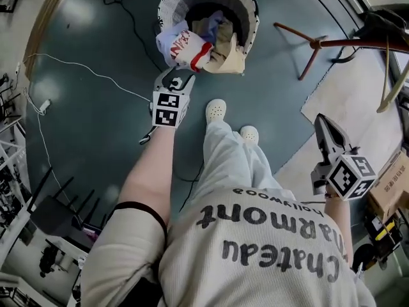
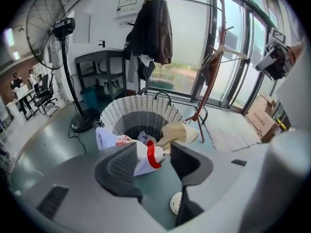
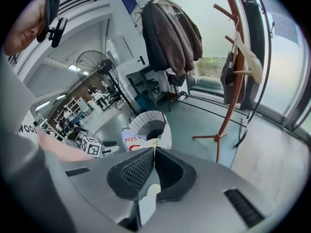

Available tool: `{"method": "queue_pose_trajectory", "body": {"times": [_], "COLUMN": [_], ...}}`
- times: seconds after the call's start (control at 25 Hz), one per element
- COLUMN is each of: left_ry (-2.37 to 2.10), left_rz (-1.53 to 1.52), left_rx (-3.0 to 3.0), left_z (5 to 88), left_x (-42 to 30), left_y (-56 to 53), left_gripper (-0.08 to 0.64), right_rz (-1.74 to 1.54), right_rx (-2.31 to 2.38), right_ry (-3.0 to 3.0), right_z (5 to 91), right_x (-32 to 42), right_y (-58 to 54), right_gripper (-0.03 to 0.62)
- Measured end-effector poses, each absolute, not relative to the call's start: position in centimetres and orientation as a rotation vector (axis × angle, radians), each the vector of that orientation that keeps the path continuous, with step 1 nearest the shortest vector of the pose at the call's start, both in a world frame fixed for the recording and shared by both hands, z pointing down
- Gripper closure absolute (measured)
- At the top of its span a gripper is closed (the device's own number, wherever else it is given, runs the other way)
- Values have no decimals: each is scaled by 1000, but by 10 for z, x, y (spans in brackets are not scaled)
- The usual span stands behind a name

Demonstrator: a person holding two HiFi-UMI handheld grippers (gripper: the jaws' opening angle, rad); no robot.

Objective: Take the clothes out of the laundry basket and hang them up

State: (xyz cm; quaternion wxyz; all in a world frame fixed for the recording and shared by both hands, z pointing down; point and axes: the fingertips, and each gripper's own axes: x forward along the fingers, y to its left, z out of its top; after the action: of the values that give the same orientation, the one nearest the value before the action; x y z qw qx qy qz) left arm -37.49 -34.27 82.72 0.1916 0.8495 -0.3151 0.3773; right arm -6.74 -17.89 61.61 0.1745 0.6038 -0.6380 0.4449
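Left gripper (image 1: 177,78) sits just short of the laundry basket (image 1: 167,5), on its near side, with its jaws spread wide and pressing on nothing. We note a white garment with red trim (image 1: 182,47) draped over the basket's near rim, just ahead of those jaws. A beige garment (image 1: 230,56) lies beside it. Right gripper (image 1: 321,121) hangs well apart from the basket, jaws closed together, empty.
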Motion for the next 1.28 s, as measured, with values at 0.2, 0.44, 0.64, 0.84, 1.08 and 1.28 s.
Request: {"method": "queue_pose_trajectory", "body": {"times": [0.2,0.44,0.64,0.84,1.08,1.28], "left_ry": [-873,-812,-784,-793,-776,-813], "left_rz": [1050,1165,1240,1265,1297,1271], "left_rx": [2353,2269,2238,2198,2156,2104], "left_z": [872,922,946,957,960,953], "left_x": [-370,-372,-368,-364,-366,-370], "left_y": [-356,-345,-341,-350,-350,-347], "left_gripper": [387,279,278,281,338,453], "right_rz": [1299,1345,1358,1362,1333,1329], "right_rx": [1738,1731,1716,1736,1747,1742], "right_ry": [-1751,-1674,-1631,-1604,-1599,-1607], "right_z": [637,654,668,669,666,659], "right_x": [-69,-74,-78,-77,-79,-88], "right_y": [-182,-173,-163,-160,-158,-164], "right_gripper": [563,563,563,563,563,563]}}
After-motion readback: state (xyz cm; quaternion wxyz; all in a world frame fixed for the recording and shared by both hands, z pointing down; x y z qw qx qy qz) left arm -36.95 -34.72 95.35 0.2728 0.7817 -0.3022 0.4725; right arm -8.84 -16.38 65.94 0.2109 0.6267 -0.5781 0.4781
